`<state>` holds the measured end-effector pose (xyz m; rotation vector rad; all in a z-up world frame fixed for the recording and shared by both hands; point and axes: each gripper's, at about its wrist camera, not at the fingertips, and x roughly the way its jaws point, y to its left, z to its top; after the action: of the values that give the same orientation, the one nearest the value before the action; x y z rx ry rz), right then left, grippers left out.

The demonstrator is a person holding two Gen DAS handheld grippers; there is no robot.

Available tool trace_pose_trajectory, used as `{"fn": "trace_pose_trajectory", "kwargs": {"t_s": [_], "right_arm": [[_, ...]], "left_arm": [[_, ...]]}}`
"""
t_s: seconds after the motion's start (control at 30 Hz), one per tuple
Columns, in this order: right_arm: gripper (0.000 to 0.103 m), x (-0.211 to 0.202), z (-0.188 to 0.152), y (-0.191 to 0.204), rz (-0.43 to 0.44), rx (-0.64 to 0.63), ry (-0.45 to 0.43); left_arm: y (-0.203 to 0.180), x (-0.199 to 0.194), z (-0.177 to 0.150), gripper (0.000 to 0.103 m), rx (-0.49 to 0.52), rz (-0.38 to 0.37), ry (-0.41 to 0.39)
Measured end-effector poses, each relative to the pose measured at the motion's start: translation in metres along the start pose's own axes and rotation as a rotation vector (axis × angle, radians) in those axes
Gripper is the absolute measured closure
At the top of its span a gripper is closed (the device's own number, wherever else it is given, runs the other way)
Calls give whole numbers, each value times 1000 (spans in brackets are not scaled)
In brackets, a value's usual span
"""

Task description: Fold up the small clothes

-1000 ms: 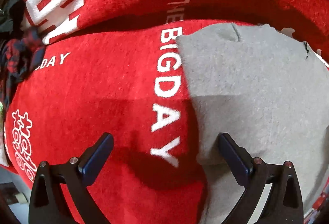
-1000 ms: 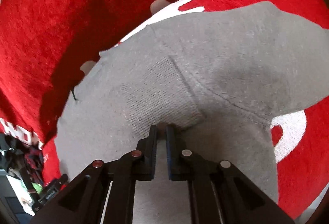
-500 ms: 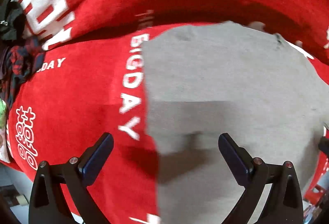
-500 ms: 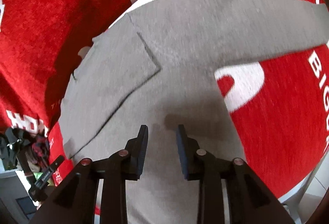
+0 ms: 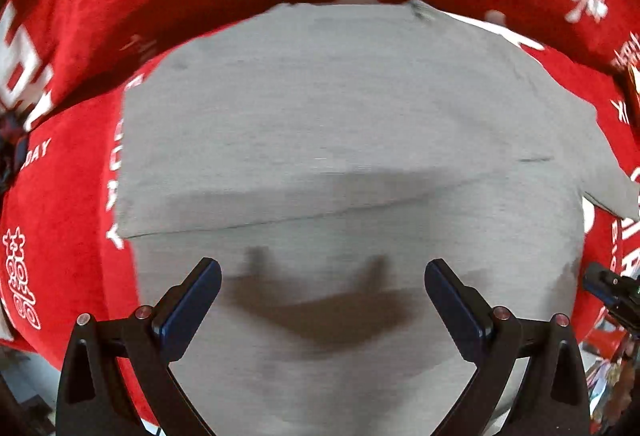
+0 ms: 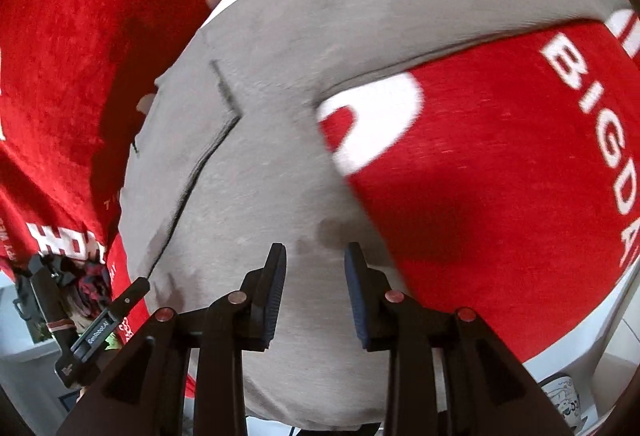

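Grey garment [image 5: 340, 107] lying partly folded on the red cloth [image 5: 68, 220]
Left gripper [image 5: 322, 300] is hovering above it, fingers spread wide, gripping nothing; right gripper [image 6: 315, 288] is hanging over its near edge, fingers partly apart, also empty.

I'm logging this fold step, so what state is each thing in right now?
Gray garment: lying on the red cloth, one layer folded over, held by neither gripper.
Red cloth: spread out under the garment, white lettering showing.
Left gripper: open wide, above the garment, holding nothing.
Right gripper: open, a narrower gap, holding nothing.
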<state>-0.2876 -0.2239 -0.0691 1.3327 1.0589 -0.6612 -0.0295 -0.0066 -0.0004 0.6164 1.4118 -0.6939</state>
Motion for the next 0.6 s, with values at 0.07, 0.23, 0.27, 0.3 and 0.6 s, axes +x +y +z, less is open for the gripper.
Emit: {"fn": "trace_pose_trajectory", "kwargs": {"t_s": [0.07,0.23,0.27,0.3,0.6], "right_arm": [[70,-6,4,-14,16,26,-14],[69,-23,19,-57,63,144,-57],[67,-27,22,-68,78,175,-70],[65,-30,24,-74,87,196,-81],[64,-48,45,-129,170,350,-165]], "left_arm": [[-14,3,2,1,20,-5,9],[-57,11,8,1,67,-36,41],[-66,12,9,1,79,-41,44],[-75,12,11,1,93,-48,46],[-131,16,18,1,157,-82,50]]}}
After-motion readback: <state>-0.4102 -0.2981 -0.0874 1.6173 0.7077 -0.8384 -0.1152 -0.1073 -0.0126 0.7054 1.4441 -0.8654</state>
